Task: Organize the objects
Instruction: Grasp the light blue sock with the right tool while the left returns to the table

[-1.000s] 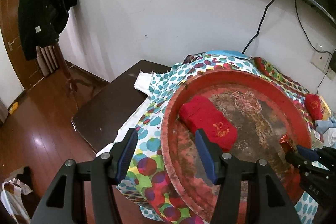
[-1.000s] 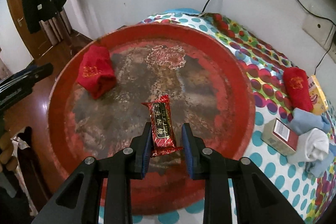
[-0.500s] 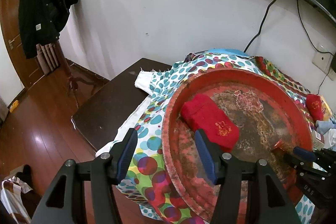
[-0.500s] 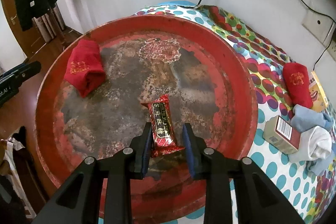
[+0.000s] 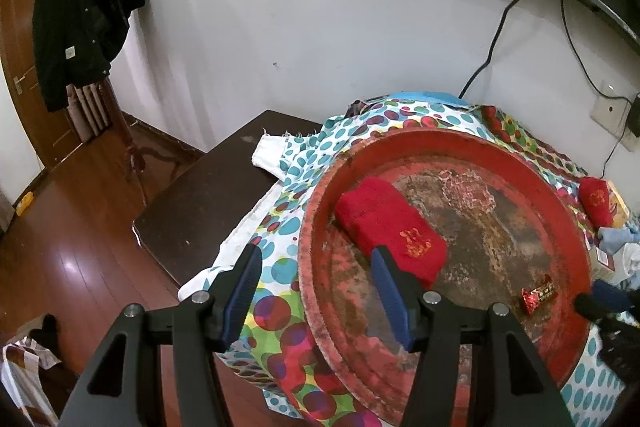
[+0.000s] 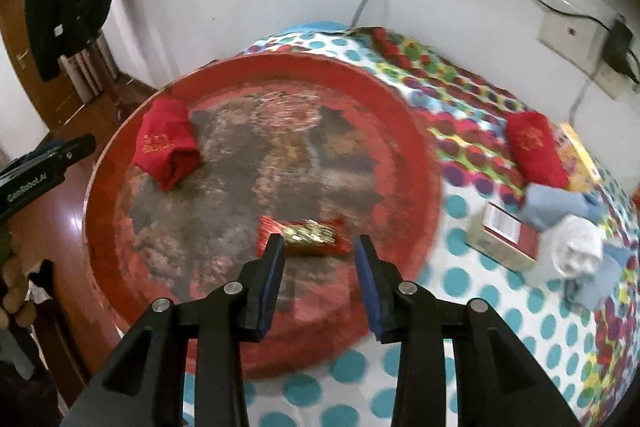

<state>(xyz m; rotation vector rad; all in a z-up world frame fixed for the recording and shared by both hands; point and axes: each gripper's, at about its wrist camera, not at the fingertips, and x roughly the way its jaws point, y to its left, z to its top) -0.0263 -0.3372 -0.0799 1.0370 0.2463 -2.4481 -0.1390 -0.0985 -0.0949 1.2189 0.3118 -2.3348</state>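
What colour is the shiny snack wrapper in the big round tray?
Red snack wrapper with gold print, clearest in the right wrist view.

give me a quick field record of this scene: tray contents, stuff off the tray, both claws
tray: round red tray on a polka-dot cloth
in tray: folded red towel, red snack bar
off tray: red towel, small box, blue and white cloths
left claw: open, empty
right claw: open, snack bar lying free ahead of it
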